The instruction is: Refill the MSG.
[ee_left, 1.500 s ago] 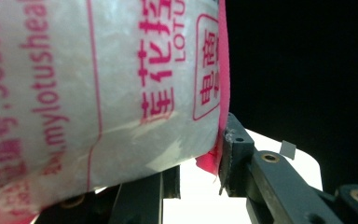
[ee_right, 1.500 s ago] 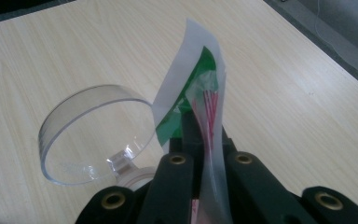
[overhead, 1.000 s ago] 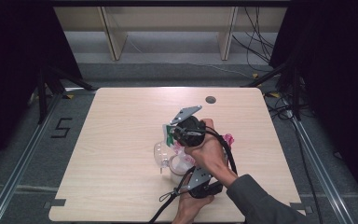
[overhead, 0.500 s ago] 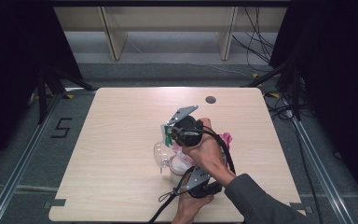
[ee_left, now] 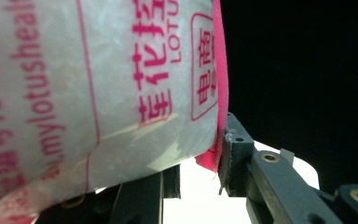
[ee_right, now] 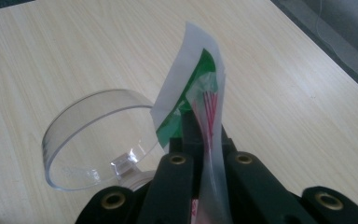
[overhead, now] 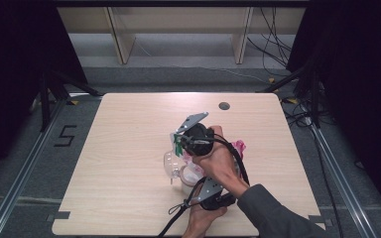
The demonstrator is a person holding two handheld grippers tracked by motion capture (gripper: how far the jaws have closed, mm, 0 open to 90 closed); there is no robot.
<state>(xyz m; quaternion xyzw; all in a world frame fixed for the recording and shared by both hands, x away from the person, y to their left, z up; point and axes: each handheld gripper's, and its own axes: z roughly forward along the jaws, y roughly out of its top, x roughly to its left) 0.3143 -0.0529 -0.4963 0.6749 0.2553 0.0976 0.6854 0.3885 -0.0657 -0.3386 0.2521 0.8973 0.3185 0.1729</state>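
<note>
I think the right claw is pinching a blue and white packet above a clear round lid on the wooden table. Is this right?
Only the colour is wrong: the packet in the right claw is green and white, not blue. The right gripper view shows it above the clear round lid on the wooden table.

We see two hand-held grippers of black plastic: the right gripper [overhead: 178, 144], farther from us, carries a grey three-cornered plate on top, as does the left gripper [overhead: 193, 171] nearer us. Brass-coloured screws fasten their black jaws. Black cables trail from both. The right forearm wears a dark grey sleeve [overhead: 278, 215].
</note>
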